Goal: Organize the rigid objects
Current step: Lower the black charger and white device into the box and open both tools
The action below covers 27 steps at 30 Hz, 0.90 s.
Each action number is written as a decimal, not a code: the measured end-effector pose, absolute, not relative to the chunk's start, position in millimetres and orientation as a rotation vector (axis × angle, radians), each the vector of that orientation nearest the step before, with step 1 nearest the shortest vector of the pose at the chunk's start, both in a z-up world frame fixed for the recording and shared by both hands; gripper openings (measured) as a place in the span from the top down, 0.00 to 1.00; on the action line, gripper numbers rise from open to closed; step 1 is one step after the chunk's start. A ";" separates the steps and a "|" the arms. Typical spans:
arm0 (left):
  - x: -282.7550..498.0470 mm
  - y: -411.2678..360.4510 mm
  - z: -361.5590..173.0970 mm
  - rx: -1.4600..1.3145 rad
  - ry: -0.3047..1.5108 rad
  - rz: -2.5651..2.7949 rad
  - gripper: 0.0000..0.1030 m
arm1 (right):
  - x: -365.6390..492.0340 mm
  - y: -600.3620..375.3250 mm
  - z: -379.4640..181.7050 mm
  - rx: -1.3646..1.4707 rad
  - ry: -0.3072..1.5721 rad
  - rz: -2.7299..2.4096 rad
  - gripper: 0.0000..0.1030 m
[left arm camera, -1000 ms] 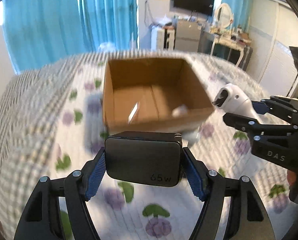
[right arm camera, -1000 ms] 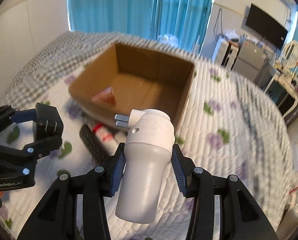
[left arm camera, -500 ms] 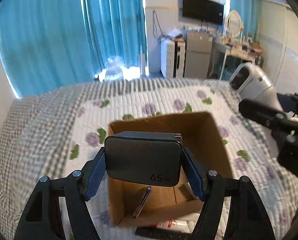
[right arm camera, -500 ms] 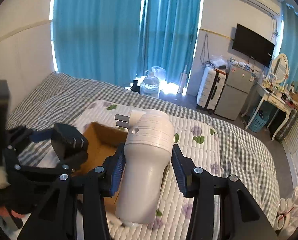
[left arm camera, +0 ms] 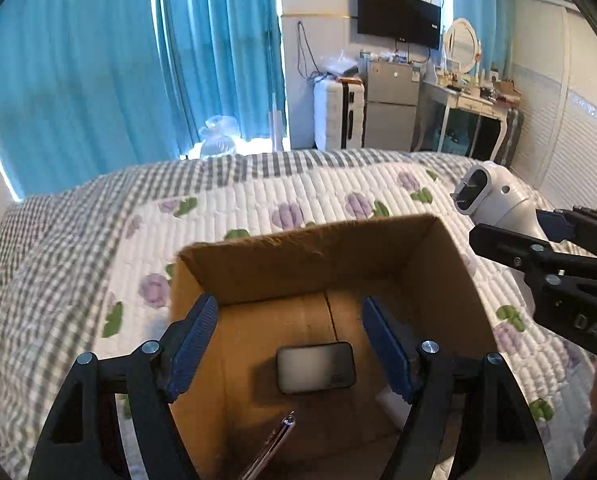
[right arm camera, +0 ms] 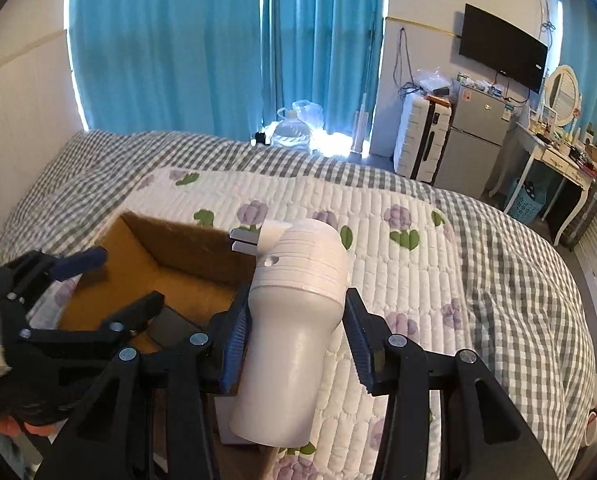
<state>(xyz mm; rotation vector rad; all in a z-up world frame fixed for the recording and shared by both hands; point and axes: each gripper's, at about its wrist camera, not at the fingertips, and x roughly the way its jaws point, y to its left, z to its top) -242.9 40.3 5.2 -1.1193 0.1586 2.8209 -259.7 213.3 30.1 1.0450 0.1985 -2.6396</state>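
An open cardboard box (left arm camera: 306,256) stands on the quilted bed. My left gripper (left arm camera: 290,344) is open and empty above the box. A black charger block (left arm camera: 315,367) lies on the box floor below it, beside a thin shiny object (left arm camera: 270,448). My right gripper (right arm camera: 296,328) is shut on a white plug-in device (right arm camera: 294,320) with two metal prongs, held over the box's right wall (right arm camera: 186,248). The device also shows in the left wrist view (left arm camera: 494,196), right of the box. The left gripper (right arm camera: 78,280) shows at the left of the right wrist view.
The bed's white floral quilt (right arm camera: 398,240) with a grey checked border surrounds the box. Beyond the bed are blue curtains (left arm camera: 138,60), a white suitcase (right arm camera: 422,136), a small fridge (left arm camera: 392,108), a wall TV (left arm camera: 398,22) and a dressing table (right arm camera: 554,160).
My left gripper opened and let go of the black charger, which now lies in the box. My right gripper, still holding the white device, moved over the box's right wall.
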 end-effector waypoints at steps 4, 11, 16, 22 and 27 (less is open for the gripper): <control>-211.8 22.6 24.1 -1.086 0.147 2.855 0.25 | -248.0 212.9 41.8 1.019 0.190 -2.655 0.57; -161.1 -16.9 21.5 -1.072 0.068 2.916 0.25 | -241.9 169.9 12.7 1.062 0.281 -2.572 0.56; -151.7 -21.3 11.7 -1.078 0.068 2.906 0.25 | -257.7 158.6 -18.5 1.132 0.273 -2.511 0.53; -134.9 -14.8 15.6 -1.046 0.121 2.921 0.15 | -236.4 170.9 2.7 1.038 0.261 -2.578 0.24; -101.7 -17.8 15.6 -1.077 0.088 2.914 0.12 | -193.0 175.6 35.7 0.991 0.309 -2.617 0.24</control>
